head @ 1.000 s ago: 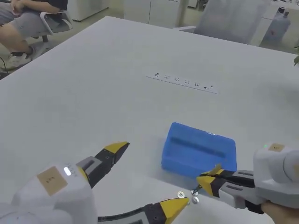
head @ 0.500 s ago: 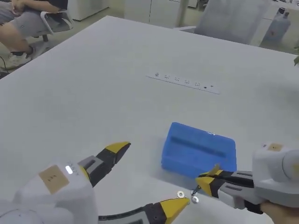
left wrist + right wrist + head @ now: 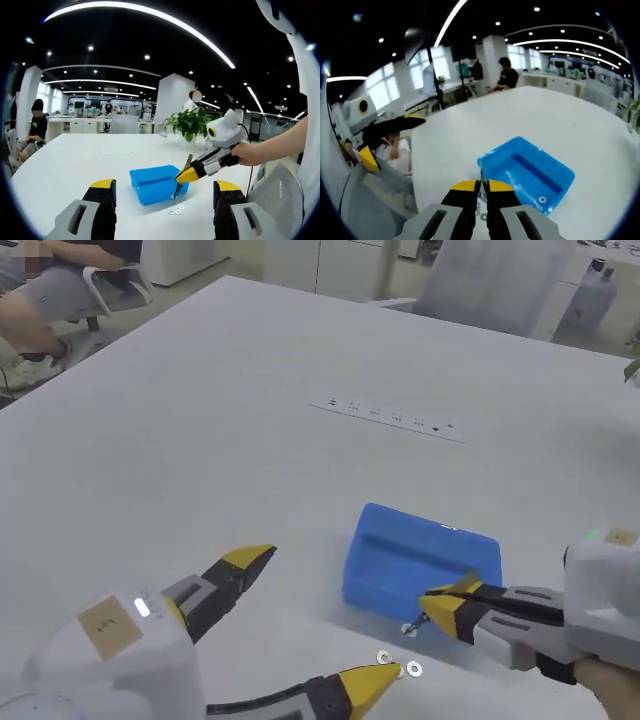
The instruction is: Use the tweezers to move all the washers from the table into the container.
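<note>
Risen above the white table since a second ago, the right gripper hangs at the blue container's near wall, jaws clamped on tweezers. The left gripper gapes wide. Two washers lie on the table, another washer inside the container.

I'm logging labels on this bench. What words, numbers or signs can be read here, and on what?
No text is readable.
Row of dark marks on the white table: too small to read.
Small tan sticker on the left tool: print blurred.
</note>
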